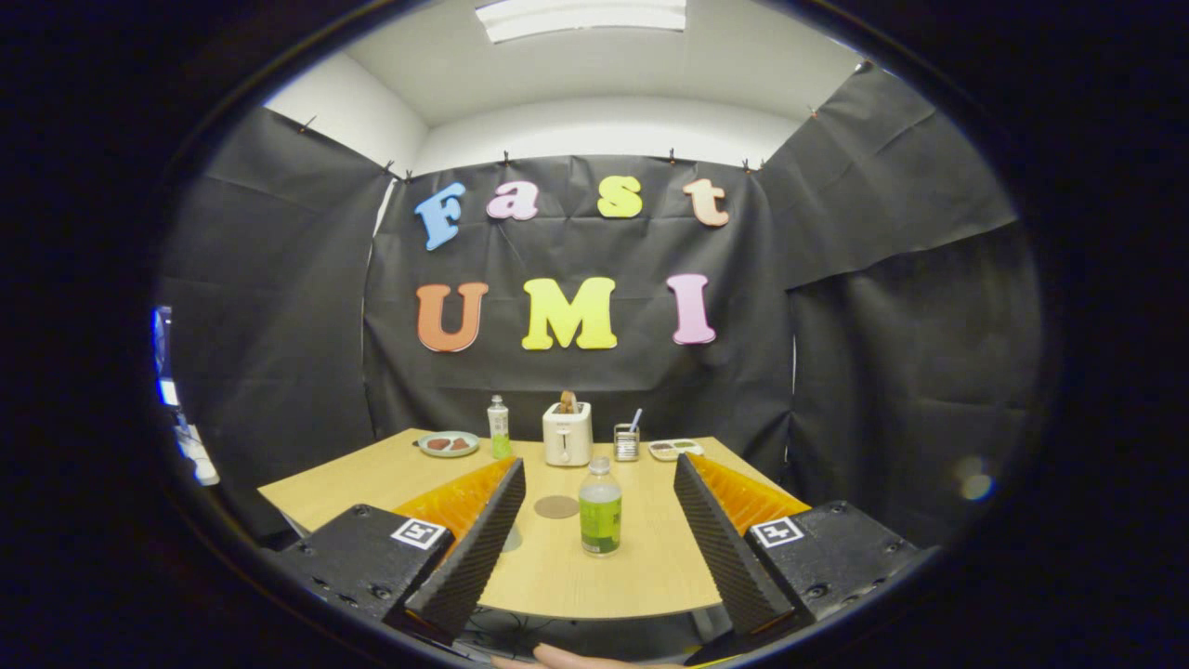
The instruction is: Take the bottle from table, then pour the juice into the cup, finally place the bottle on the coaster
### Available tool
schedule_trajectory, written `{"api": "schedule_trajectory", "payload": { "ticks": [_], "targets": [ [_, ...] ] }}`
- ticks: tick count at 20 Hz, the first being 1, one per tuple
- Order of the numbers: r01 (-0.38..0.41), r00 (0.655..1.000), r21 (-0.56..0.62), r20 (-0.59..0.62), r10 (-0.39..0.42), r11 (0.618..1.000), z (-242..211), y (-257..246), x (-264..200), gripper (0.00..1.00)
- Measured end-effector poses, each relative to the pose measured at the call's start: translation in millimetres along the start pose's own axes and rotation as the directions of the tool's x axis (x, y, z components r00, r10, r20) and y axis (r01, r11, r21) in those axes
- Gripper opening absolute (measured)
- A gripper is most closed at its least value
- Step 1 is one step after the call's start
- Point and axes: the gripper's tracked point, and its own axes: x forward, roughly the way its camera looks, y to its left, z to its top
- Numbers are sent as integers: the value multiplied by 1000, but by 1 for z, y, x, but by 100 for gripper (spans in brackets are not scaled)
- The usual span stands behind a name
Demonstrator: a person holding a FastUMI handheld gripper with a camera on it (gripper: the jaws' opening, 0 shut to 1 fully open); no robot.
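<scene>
A small clear bottle [601, 507] with a green label and green juice stands upright on the wooden table [632, 567], ahead of my fingers and between their lines. A round brown coaster [556, 506] lies flat just left of it. A clear cup [512, 537] is mostly hidden behind my left finger. My gripper [599, 469] is open, held above the table's near edge, with nothing between its fingers.
Along the back of the table stand a plate with food [449, 444], a second bottle [499, 427], a white toaster [568, 434], a small holder with a utensil [627, 442] and a shallow tray [675, 450]. A fingertip [576, 658] shows below the table's edge.
</scene>
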Motion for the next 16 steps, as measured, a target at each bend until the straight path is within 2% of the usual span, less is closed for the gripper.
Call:
{"api": "schedule_trajectory", "payload": {
  "ticks": [8,16],
  "targets": [
    [-2,1000,-17,10,2,1000,-12,-2,16,100],
    [-33,997,0,-64,33,999,-61,-8,80,100]
  ]
}}
